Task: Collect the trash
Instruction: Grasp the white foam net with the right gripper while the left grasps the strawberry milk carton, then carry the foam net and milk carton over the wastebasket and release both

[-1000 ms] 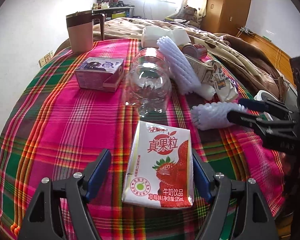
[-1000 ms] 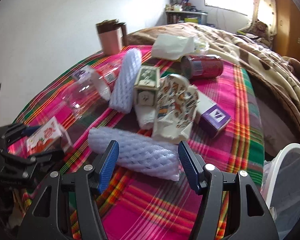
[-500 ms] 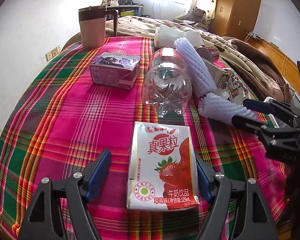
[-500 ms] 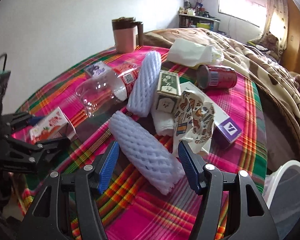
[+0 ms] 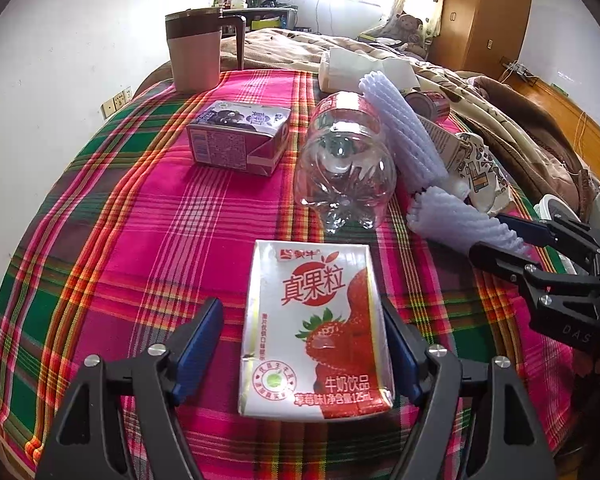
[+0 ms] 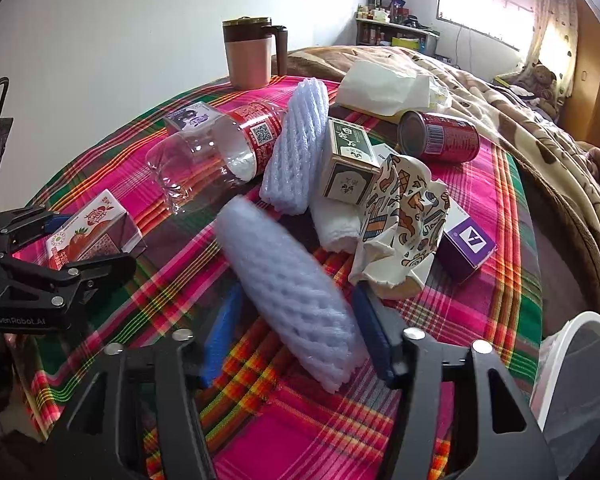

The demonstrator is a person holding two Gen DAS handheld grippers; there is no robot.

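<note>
Plaid cloth in pink and green covered the tabletop (image 5: 112, 248), and nearly all the trash lay on it uncollected. In my left view the strawberry milk carton (image 5: 315, 332) lay flat at bottom centre, between the jaws of the left gripper (image 5: 305, 350). Those jaws had just been closing; the right pad sat against the carton's edge, but a gap showed on the left side, so I judged it not gripped yet. In my right view the right gripper (image 6: 298, 332) straddled a white foam sleeve (image 6: 288, 292) at lower centre. Its jaws had also just been closing; both pads stood close beside the sleeve, and the blur kept me from telling whether they pressed it.

Further up the right frame lay the rest: a clear plastic bottle (image 6: 208, 152) on its side, a second foam sleeve (image 6: 296, 148), a small green-and-cream box (image 6: 350, 164), a red can (image 6: 440, 136), a patterned paper cup (image 6: 404, 216), a purple box (image 6: 466, 242), a rolled white cloth (image 6: 336, 224) and crumpled tissue (image 6: 384, 84). Another purple carton (image 5: 240, 136) sat at upper centre of the left frame. A white bin rim (image 6: 580, 364) showed at the lower right edge; whether anything was in it I could not tell. By my reckoning the job was barely begun.
</note>
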